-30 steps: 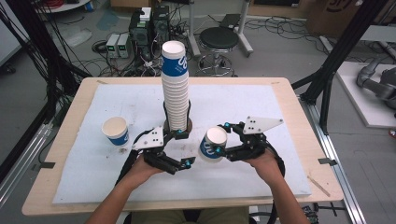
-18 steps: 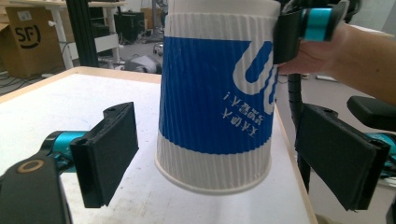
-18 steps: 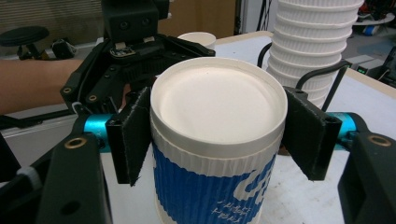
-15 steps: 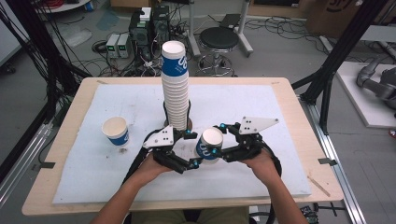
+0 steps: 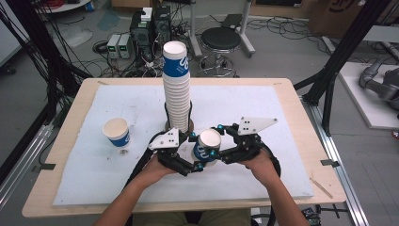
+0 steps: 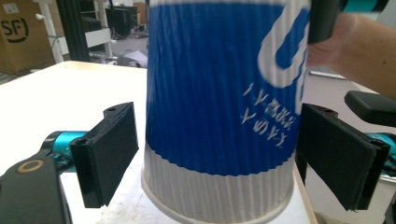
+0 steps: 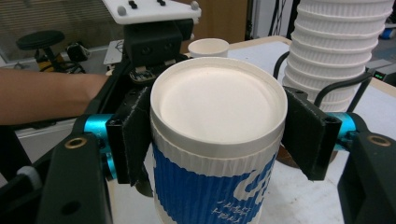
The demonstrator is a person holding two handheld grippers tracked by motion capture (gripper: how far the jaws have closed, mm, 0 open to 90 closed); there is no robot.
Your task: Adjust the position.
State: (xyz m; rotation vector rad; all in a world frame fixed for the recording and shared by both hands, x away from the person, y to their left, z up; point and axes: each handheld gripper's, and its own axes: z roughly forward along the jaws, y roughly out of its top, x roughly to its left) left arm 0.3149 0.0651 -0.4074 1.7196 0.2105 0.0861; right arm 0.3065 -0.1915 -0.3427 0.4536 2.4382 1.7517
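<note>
Since a second ago the left gripper [image 5: 196, 151] has slid in beside the inverted cup [image 5: 207, 147], near the cup stack [image 5: 177, 89] on the tabletop [image 5: 282, 99]. In the left gripper view its fingers [image 6: 108, 154] flank the cup, released. In the right gripper view the right gripper [image 7: 218, 135] fingers clench the cup's upturned base

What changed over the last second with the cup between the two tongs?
The left tongs moved in from the left until their open jaws straddle the blue cup, pads not pressing. The right tongs kept their grip on it, roughly in place. The cup stack and the lone cup stayed put.
</note>
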